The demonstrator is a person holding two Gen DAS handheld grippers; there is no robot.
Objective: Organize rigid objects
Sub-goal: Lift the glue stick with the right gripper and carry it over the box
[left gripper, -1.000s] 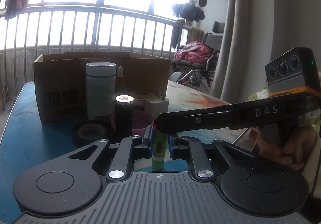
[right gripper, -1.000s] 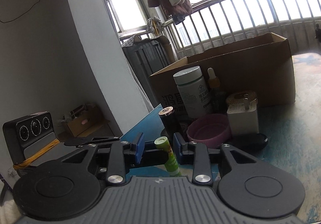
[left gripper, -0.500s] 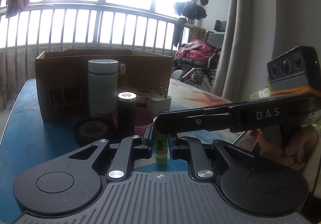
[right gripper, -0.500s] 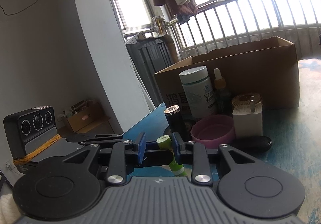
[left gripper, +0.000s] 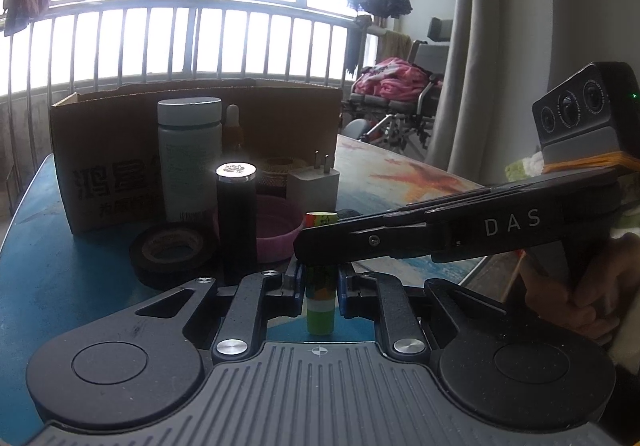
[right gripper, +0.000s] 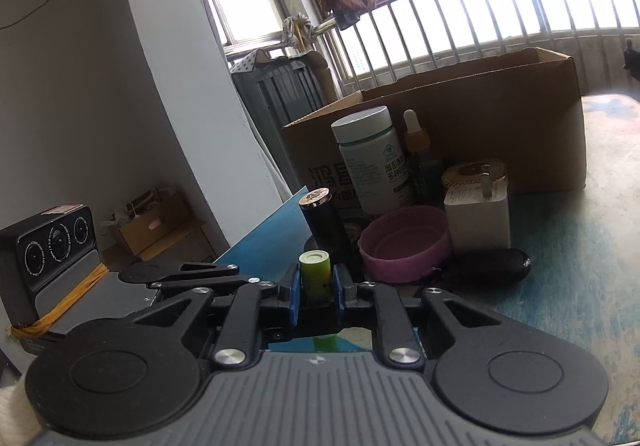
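A small green and multicoloured tube (left gripper: 320,302) stands upright on the blue table. My left gripper (left gripper: 319,282) is closed against its lower body. My right gripper (right gripper: 315,286) comes in from the right and is closed on the same tube (right gripper: 315,274) higher up, near its cap. In the left wrist view the right gripper's fingers (left gripper: 360,242) cross in front of the tube. Behind stand a black cylinder (left gripper: 236,222), a white pill bottle (left gripper: 189,154), a dropper bottle (right gripper: 418,154), a pink lid (right gripper: 404,242), a white charger plug (right gripper: 478,220) and a black tape roll (left gripper: 172,250).
An open cardboard box (left gripper: 120,150) stands at the back of the table, behind the items. A black oval object (right gripper: 496,264) lies in front of the charger. The table edge (left gripper: 472,270) runs close on the right. A window railing (left gripper: 200,42) is beyond.
The tube was leaning between the right gripper's open jaws; it now stands upright. The right gripper has closed on it near the cap. The left gripper stays shut on it.
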